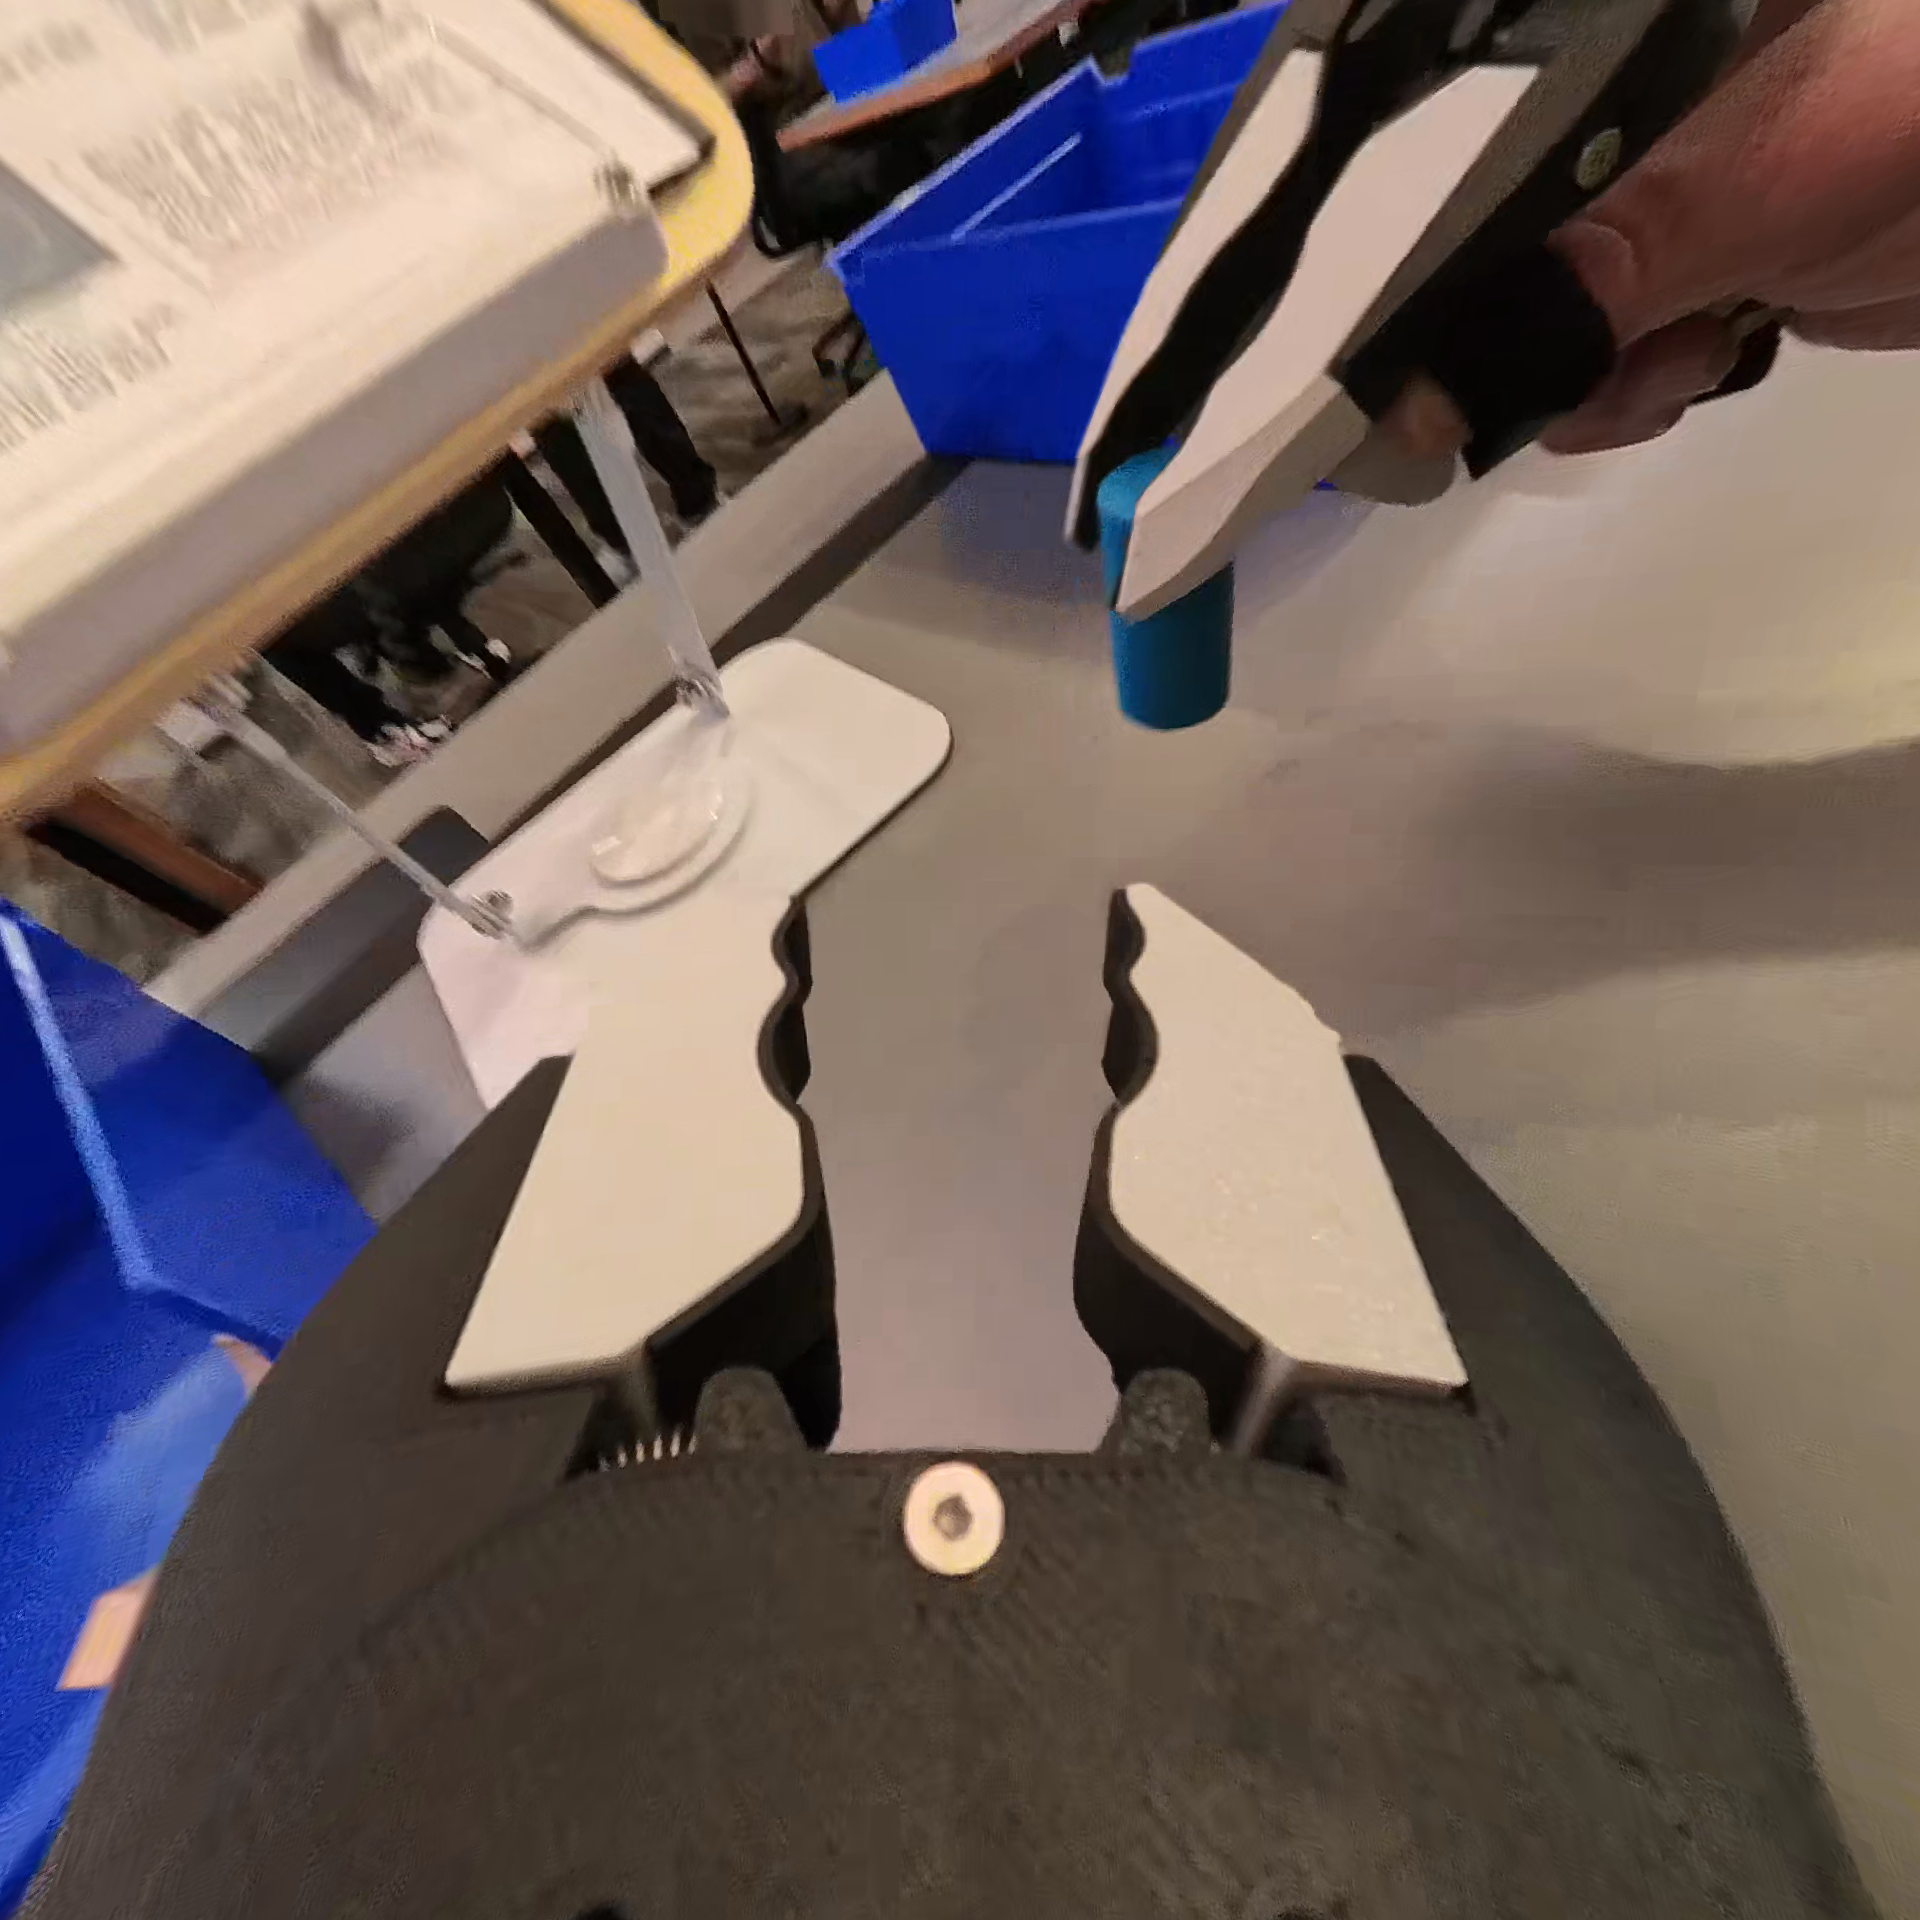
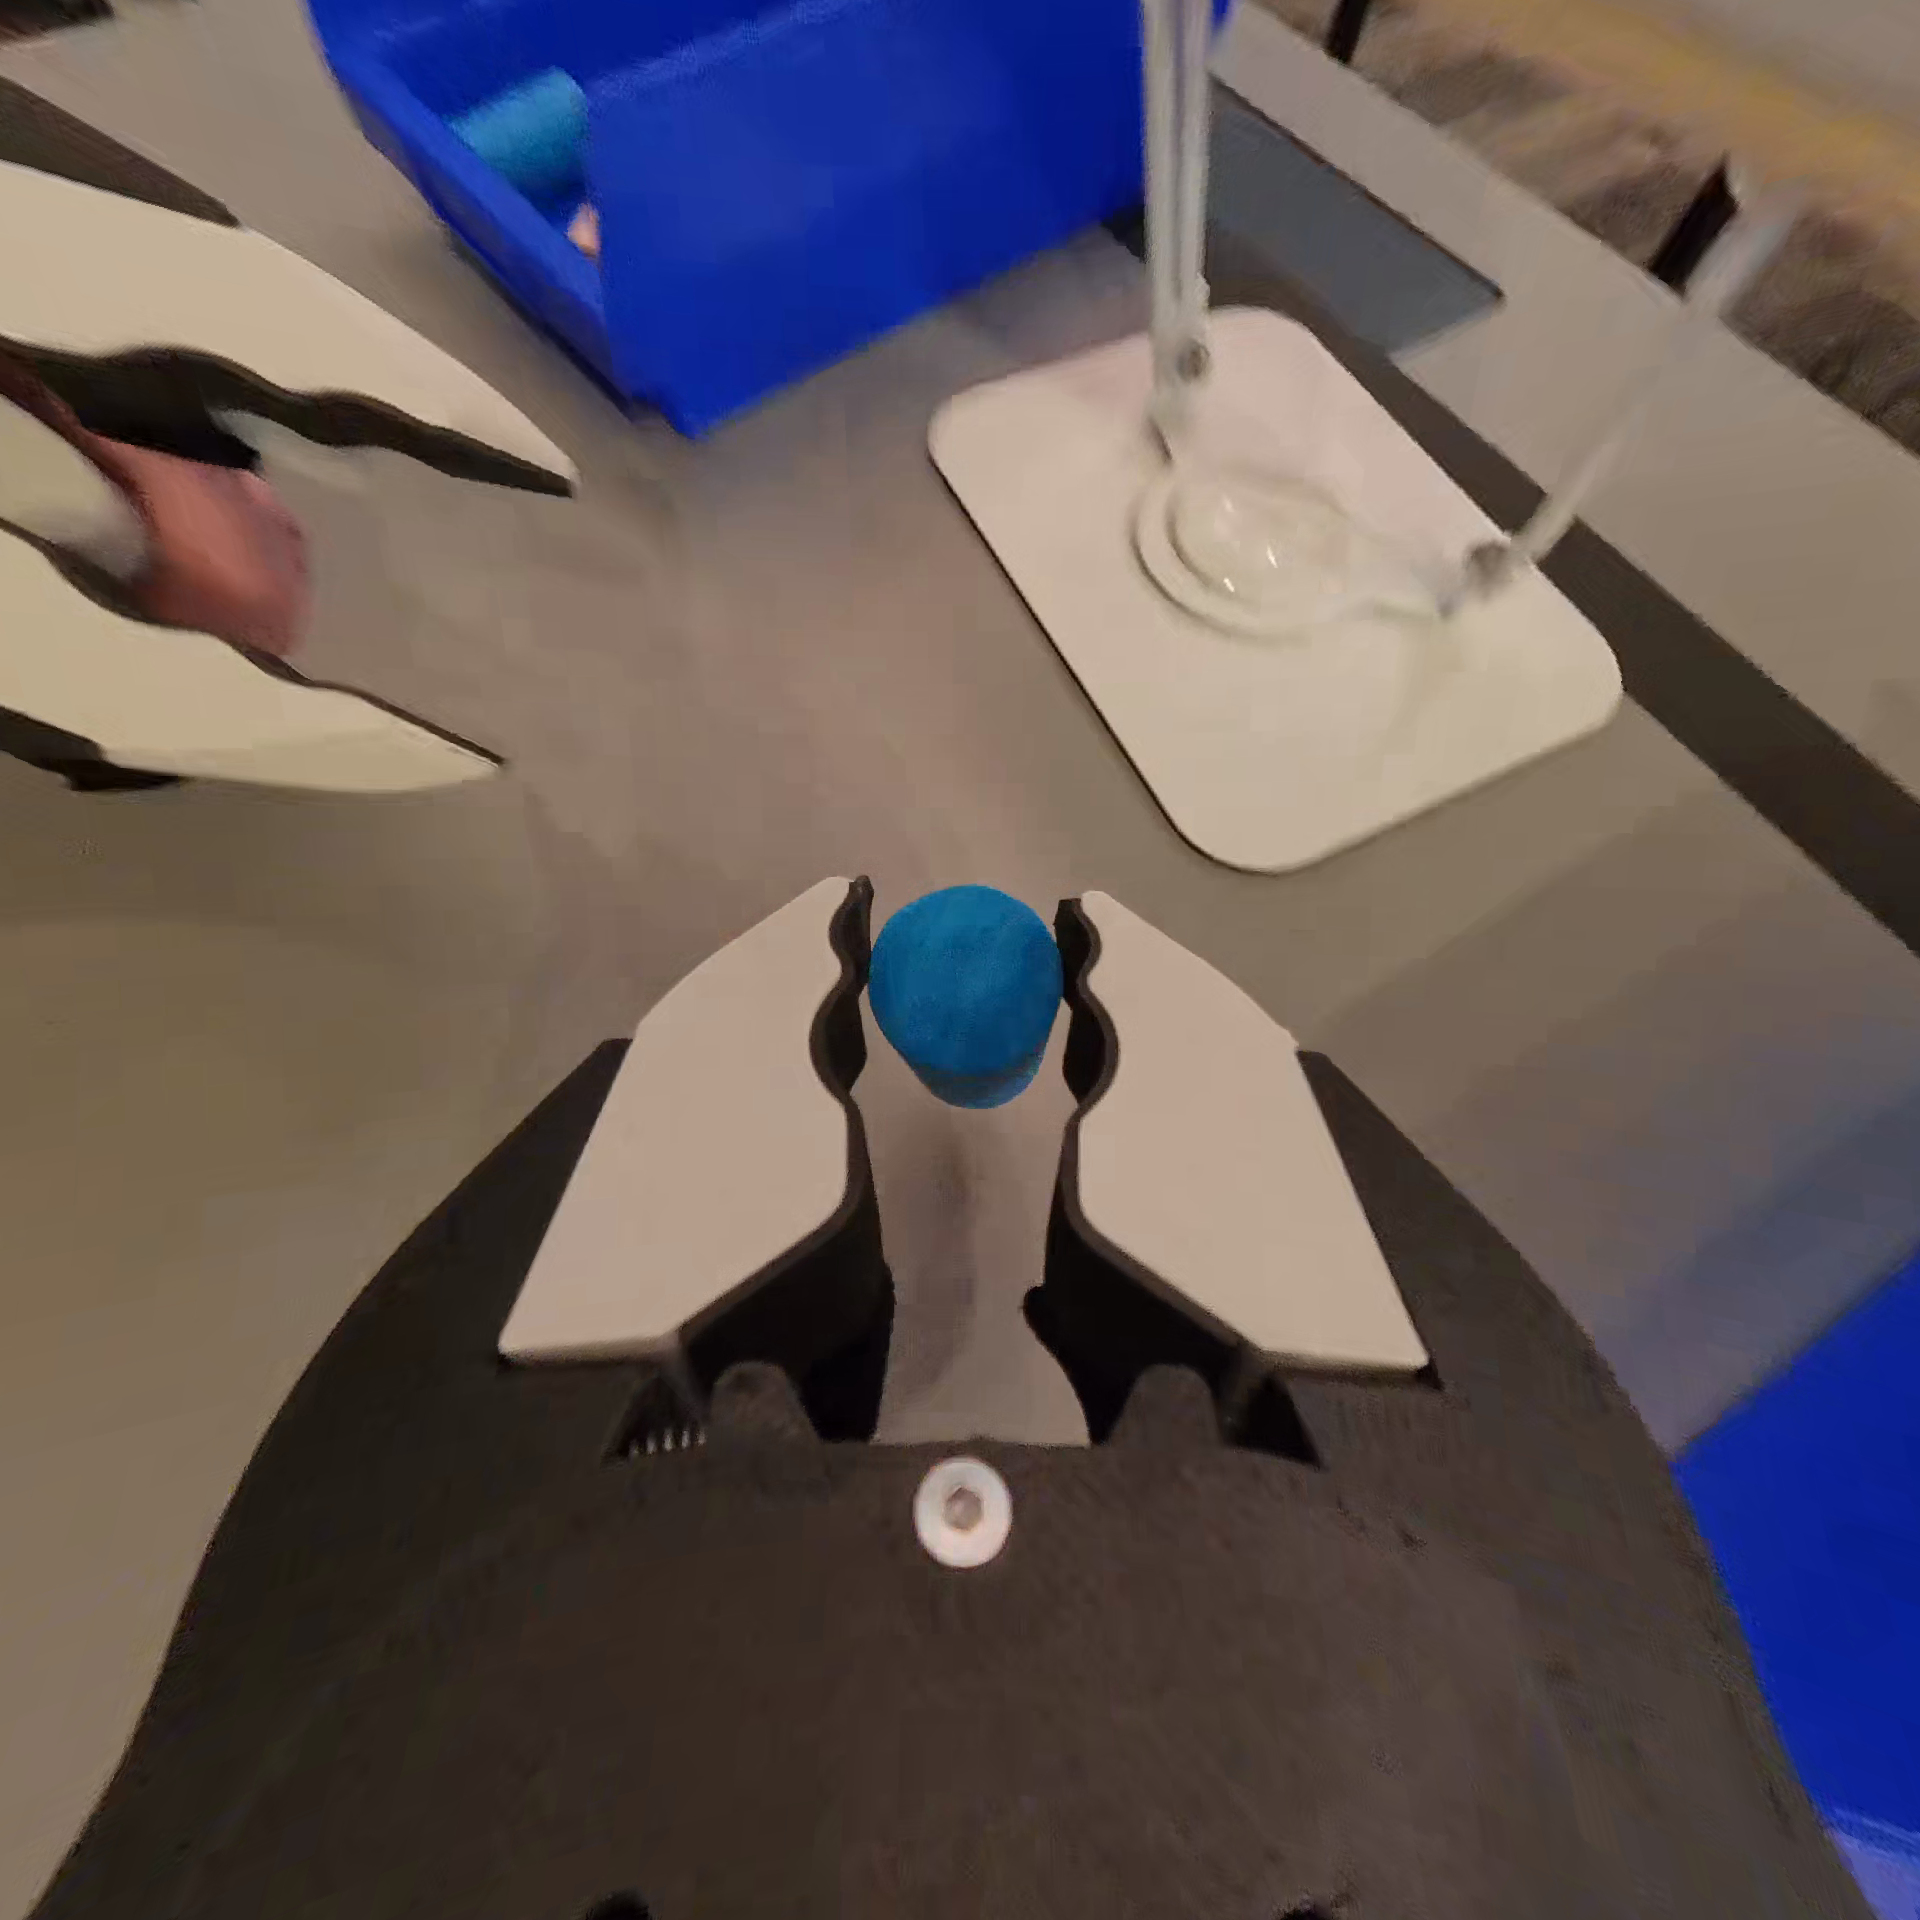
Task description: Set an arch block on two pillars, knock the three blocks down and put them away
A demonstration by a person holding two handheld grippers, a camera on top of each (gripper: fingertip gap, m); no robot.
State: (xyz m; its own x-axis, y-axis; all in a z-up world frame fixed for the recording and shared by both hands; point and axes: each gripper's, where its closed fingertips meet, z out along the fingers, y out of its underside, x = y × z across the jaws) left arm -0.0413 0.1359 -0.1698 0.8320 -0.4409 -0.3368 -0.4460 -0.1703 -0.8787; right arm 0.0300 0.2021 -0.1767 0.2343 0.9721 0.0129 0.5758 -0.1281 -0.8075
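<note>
White stand base (image 2: 1340,727), grey table (image 1: 1558,935)

The blue round block (image 2: 961,992) at 12 o'clock looks soft and fuzzy, like foam. The right gripper (image 2: 964,935) has rough, grainy black plastic with smooth, dull white fingers (image 2: 707,1143). The grey table (image 2: 312,1039) looks smooth and matt. At 1 o'clock, the white stand base (image 2: 1299,727) looks smooth, with shiny clear plastic (image 2: 1236,540) on it.

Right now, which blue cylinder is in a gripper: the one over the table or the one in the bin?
The blue cylinder over the table: the right gripper is clamped on it. The other blue cylinder lies loose in the blue bin.
</note>
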